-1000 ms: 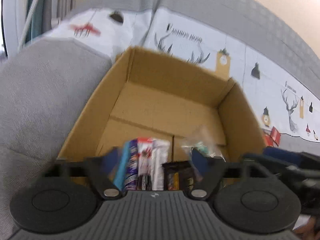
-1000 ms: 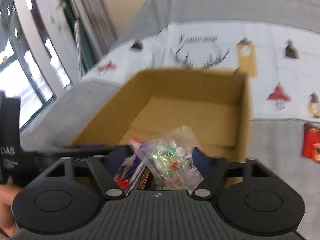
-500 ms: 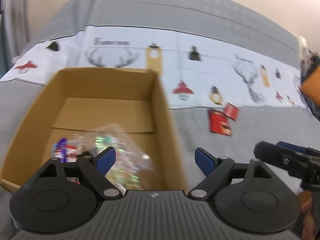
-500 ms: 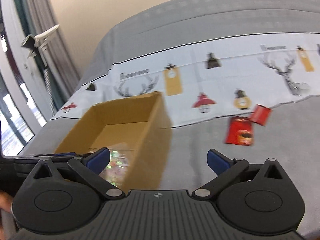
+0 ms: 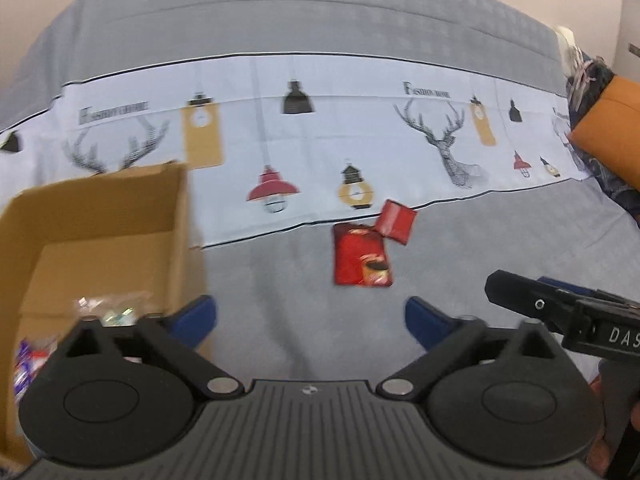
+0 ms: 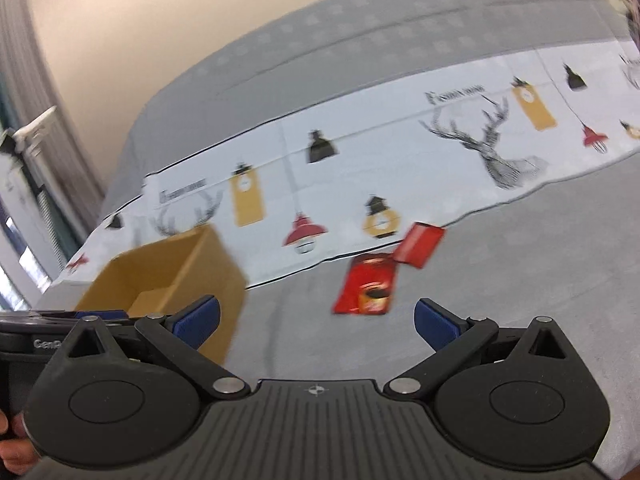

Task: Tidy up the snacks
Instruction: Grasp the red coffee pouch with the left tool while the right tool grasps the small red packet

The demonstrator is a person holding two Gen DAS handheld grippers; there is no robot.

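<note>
An open cardboard box (image 5: 176, 216) (image 6: 200, 264) sits on the grey sofa at the left. Inside it lie a clear candy bag (image 5: 108, 308) and some snack bars (image 5: 28, 360). A large red packet (image 5: 360, 256) (image 6: 368, 284) and a small red packet (image 5: 394, 222) (image 6: 420, 244) lie on the seat to the right of the box. My left gripper (image 5: 308, 320) is open and empty, beside the box. My right gripper (image 6: 316, 320) is open and empty, short of the red packets.
A white cloth with deer and lamp prints (image 5: 320, 140) (image 6: 400, 160) covers the sofa back. An orange cushion (image 5: 608, 128) lies at the far right. A window and curtain (image 6: 24, 160) stand at the left. The right gripper body (image 5: 568, 316) shows in the left wrist view.
Both grippers let go of snacks inside the box, opened, and swung right, away from the box toward the red packets.
</note>
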